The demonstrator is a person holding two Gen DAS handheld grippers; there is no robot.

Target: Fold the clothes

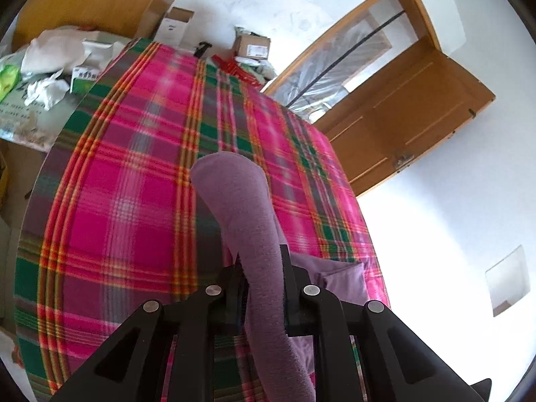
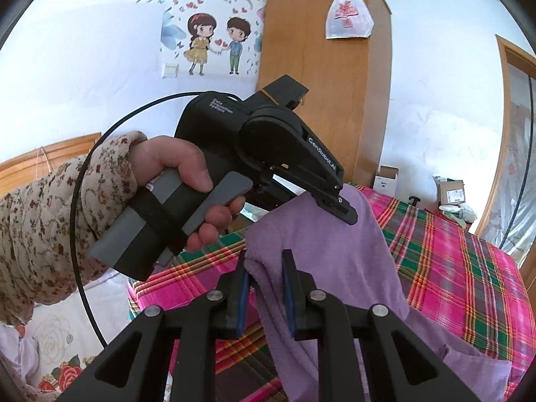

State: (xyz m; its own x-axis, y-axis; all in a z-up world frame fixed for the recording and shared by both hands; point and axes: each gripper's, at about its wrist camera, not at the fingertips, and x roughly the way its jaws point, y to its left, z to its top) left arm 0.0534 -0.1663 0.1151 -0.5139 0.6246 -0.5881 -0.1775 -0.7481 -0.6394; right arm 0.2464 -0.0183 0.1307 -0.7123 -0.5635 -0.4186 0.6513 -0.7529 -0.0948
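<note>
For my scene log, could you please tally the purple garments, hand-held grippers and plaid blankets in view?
purple garment: 1
hand-held grippers: 2 (left hand-held gripper, right hand-held gripper)
plaid blanket: 1
Total: 4

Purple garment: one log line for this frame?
garment: purple, lifted over plaid bed | left gripper: shut on garment | right gripper: shut on garment | fold: not yet done

A lived-in home bedroom: a bed point(image 1: 134, 201) under a pink-and-green plaid blanket fills the space ahead of the left gripper, with cardboard boxes point(image 1: 253, 47) beyond it and a wooden door point(image 1: 412, 114) to the right. Past the right gripper stand a wardrobe point(image 2: 335, 100) and cartoon wall stickers point(image 2: 214, 43).
</note>
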